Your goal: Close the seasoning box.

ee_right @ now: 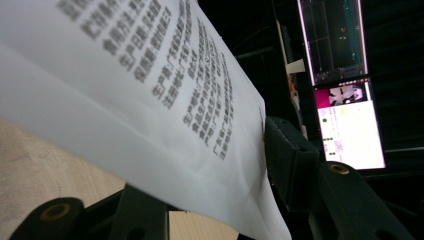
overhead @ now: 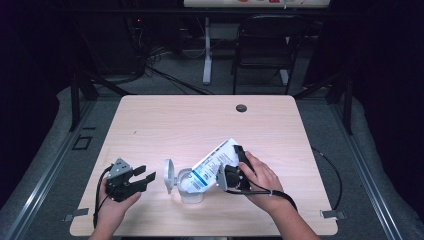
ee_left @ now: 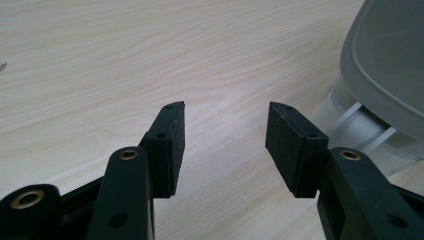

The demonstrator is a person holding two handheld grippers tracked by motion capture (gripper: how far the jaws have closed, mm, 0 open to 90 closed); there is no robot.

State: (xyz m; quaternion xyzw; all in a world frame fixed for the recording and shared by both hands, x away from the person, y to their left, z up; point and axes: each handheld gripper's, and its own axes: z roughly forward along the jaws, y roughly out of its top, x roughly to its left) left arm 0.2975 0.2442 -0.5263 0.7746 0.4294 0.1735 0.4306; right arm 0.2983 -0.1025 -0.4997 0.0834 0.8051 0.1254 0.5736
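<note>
A white pouch [overhead: 212, 164] with a blue label and black print leans steeply, its lower end inside a clear plastic container [overhead: 190, 189] near the table's front edge. The container's grey lid [overhead: 169, 176] stands open on its left side. My right gripper [overhead: 228, 163] is shut on the pouch's upper part; in the right gripper view the pouch [ee_right: 150, 100] sits between the jaws, one pad [ee_right: 287, 155] pressing its edge and the other hidden behind it. My left gripper [overhead: 146, 173] is open with nothing in it, just left of the lid [ee_left: 385, 65], its jaws [ee_left: 225, 135] low over the wood.
The light wooden table [overhead: 200, 125] has a round cable hole [overhead: 241, 108] at the back. A black chair [overhead: 267, 45] and a table leg stand on the floor beyond it. Lit monitors [ee_right: 345, 120] show far off in the right gripper view.
</note>
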